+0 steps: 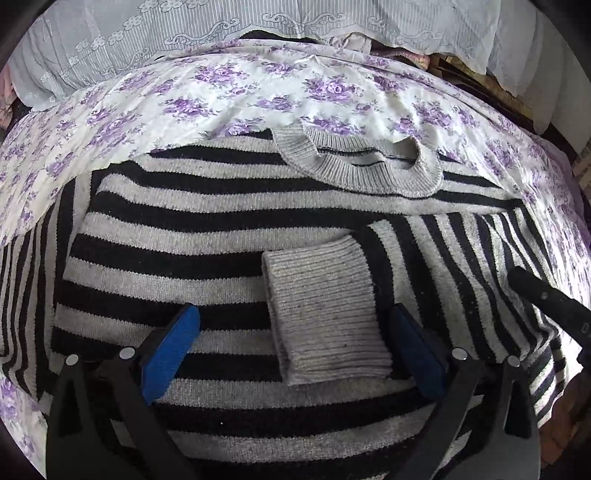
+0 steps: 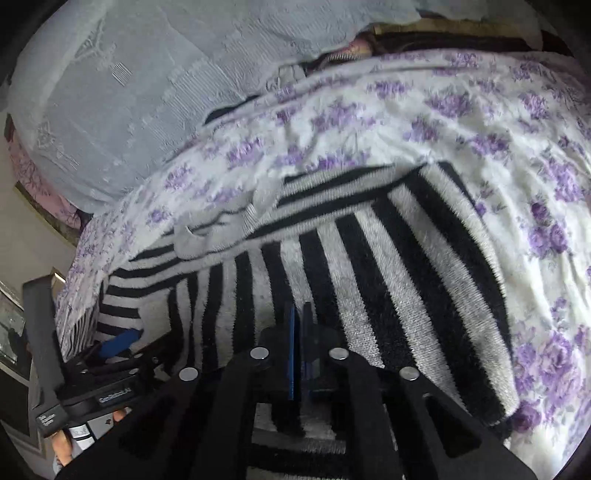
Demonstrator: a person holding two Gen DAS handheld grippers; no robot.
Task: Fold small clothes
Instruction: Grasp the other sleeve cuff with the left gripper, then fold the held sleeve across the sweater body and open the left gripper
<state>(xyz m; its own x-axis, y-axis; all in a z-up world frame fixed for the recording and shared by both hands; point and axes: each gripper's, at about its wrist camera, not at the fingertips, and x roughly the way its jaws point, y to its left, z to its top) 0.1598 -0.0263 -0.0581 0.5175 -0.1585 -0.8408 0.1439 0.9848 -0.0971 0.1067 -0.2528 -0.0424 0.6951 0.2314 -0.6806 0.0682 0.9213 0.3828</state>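
Striped black and grey knit, a sweater [image 1: 207,236], is lying spread across the bed, on a white sheet [image 1: 258,92] printed with purple flowers. Its grey ribbed collar [image 1: 354,166] is pointing toward the far side, where a pale lace cover [image 1: 184,26] is draped. One sleeve is lying folded in across the body, and its grey ribbed cuff [image 1: 325,314] is resting on the stripes.

In the left wrist view the left gripper [image 1: 295,332] is hanging over the sweater and tilting steeply down, its blue-padded fingers [image 1: 171,350] standing wide apart. The cuff is lying between them, nearer the right-hand pad; whether that pad is touching the cuff's edge cannot be told. The other pad is sitting over the body stripes, clear of the cuff. A black part of the right tool is poking in at the right edge of this view.

In the right wrist view the right gripper [image 2: 299,325] is pointing down at the folded sleeve [image 2: 388,277], its fingers pressed together with nothing visible between them. The tips are sitting low over the stripes; contact cannot be judged, and the view is blurred. At the lower left of that view the left tool is showing, with fingertips of the person's hand [image 2: 62,448] beneath it.
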